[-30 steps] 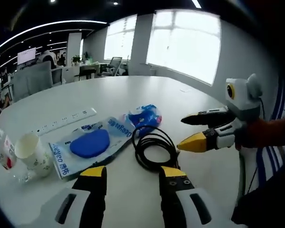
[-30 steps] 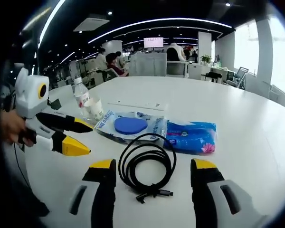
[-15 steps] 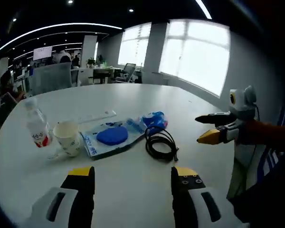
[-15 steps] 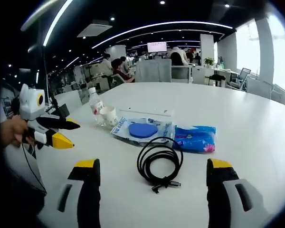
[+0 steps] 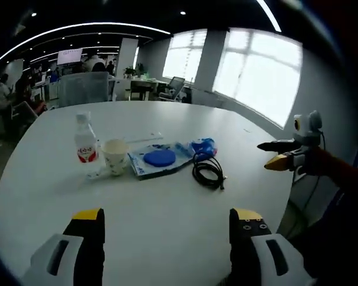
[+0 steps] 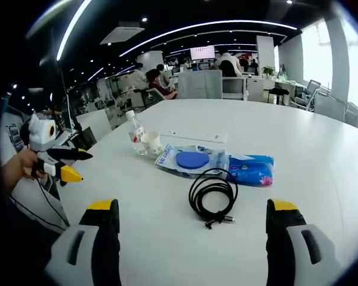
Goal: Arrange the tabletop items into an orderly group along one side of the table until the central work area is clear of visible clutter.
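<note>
Yellow-tipped jaws of the left gripper (image 5: 166, 223) stand wide apart with nothing between them, above bare white table (image 5: 161, 220); the right gripper (image 6: 194, 215) is likewise spread wide and holds nothing. Ahead of the left jaws, well apart from them, the items lie in a loose row: a water bottle (image 5: 83, 142) upright on the left, a paper cup (image 5: 114, 156) just beside it, then a flat packet with a blue disc (image 5: 160, 159), a blue tissue pack (image 5: 204, 146) and a coiled black cable (image 5: 207, 172) nearest the right jaw's side. A white power strip (image 5: 144, 139) lies beyond the packet. Between the right jaws, the cable (image 6: 213, 197) sits closest, the packet (image 6: 192, 161) and tissue pack (image 6: 252, 169) behind it, cup (image 6: 151, 143) and bottle (image 6: 134, 131) further left. Office desks and chairs (image 6: 206, 83) stand beyond the table.
</note>
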